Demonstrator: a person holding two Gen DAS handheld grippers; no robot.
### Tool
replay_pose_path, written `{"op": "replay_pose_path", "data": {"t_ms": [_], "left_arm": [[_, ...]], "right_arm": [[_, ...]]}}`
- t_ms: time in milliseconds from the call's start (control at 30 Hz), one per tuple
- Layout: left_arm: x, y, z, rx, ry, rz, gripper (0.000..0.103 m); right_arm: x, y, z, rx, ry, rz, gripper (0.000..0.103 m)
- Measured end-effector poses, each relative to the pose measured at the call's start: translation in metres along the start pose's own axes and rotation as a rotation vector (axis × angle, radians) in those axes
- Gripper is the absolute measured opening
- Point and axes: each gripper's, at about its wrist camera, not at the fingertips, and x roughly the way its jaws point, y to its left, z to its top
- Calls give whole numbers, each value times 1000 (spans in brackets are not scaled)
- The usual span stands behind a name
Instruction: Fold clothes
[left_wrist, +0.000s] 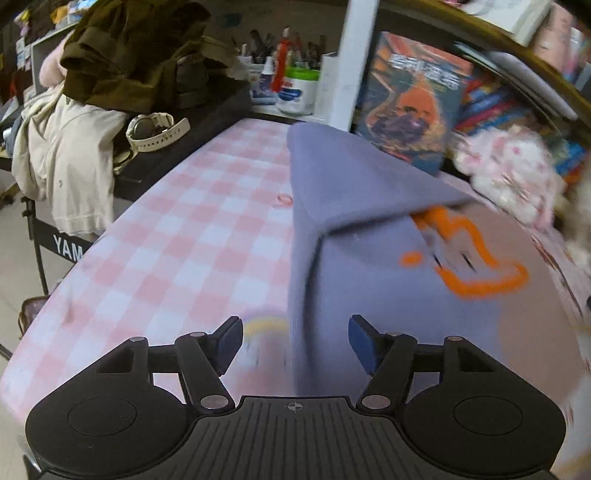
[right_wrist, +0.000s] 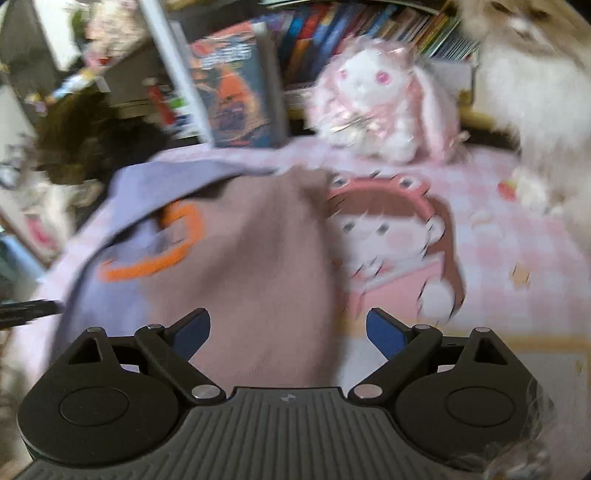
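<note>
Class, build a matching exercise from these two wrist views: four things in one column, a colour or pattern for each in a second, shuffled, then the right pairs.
Things
1. garment
2. bed cover
3. plush rabbit
4. wristwatch

Colours
A. pink and white checks
B. cream strap
C. purple with an orange print
D. white with pink ears

Pairs: 1-C, 2-A, 3-D, 4-B

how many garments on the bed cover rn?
1: a purple-and-mauve top with an orange print lying partly folded on the pink checked cover, ahead of both open grippers. More clothes are heaped on the side stand, off the cover; layers may hide others.
</note>
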Motion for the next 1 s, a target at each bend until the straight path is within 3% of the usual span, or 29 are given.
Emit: {"op": "replay_pose_path", "data": {"t_ms": [200, 267, 300, 367, 400, 467, 567, 700, 767, 800, 833, 933, 1000], "left_arm": [[47, -12, 28, 17, 67, 7, 64], [55, -15, 29, 15, 83, -19, 53], [57, -16, 29, 13, 88, -40, 43], [61, -18, 30, 7, 94, -80, 15], [62, -18, 32, 4, 93, -92, 12], [62, -23, 38, 15, 83, -114, 9], [51, -44, 49, 88, 15, -178, 9], [2, -67, 65, 149, -181, -359, 9], [-19, -67, 68, 193, -217, -396, 9], [-19, -62, 65, 229, -199, -379, 9], [-9, -54, 60, 256, -143, -340, 9], [35, -24, 37, 212, 71, -227, 5], [45, -16, 24, 220, 114, -187, 5]], "right_arm": [[59, -2, 27, 64, 23, -39, 69], [75, -3, 34, 90, 28, -41, 62], [84, -3, 37, 102, 30, -41, 52], [89, 0, 38, 126, 45, -25, 32], [89, 3, 38, 122, 59, -36, 18], [82, 6, 39, 118, 62, -32, 13], [51, 0, 49, 174, -41, -27, 9], [-27, -9, 68, 259, -296, -106, 8], [-72, -8, 66, 275, -398, -127, 8], [-90, -6, 60, 268, -405, -121, 8], [-102, -5, 51, 259, -381, -115, 8], [-84, -8, 5, 265, -72, -86, 8], [-59, -13, -32, 322, 101, -96, 8]]}}
